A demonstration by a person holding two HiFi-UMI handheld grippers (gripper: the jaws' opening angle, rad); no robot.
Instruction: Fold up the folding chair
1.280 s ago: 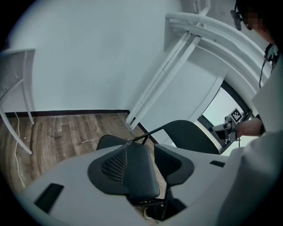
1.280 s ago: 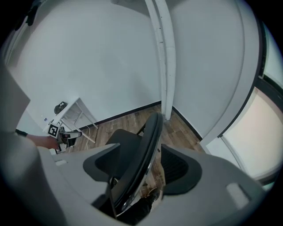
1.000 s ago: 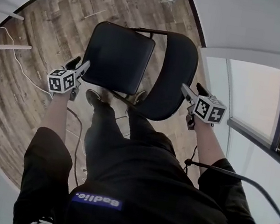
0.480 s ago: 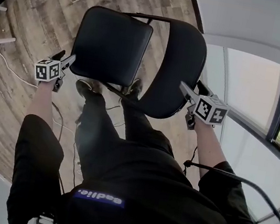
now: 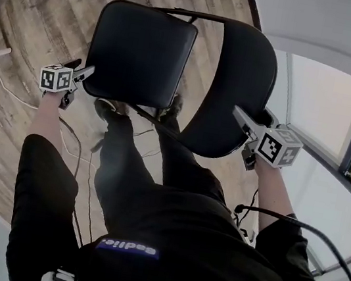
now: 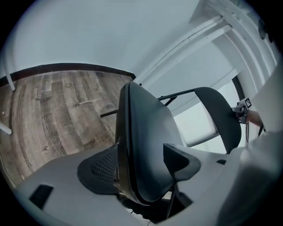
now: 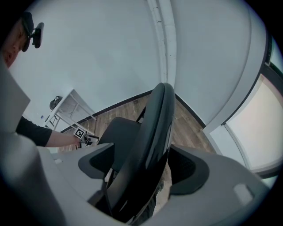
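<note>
Chair (image 5: 174,69) unfolded, seat (image 5: 140,54) edge between your left gripper's (image 5: 87,74) jaws, backrest (image 5: 234,86) edge between your right gripper's (image 5: 239,113), both pairs just opening, spread wide, clamping nothing.

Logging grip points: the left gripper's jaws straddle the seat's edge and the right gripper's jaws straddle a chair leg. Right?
Not a leg: the right gripper view shows the right gripper straddling the backrest. The left gripper does straddle the seat. Both pairs of jaws have just been opening.
</note>
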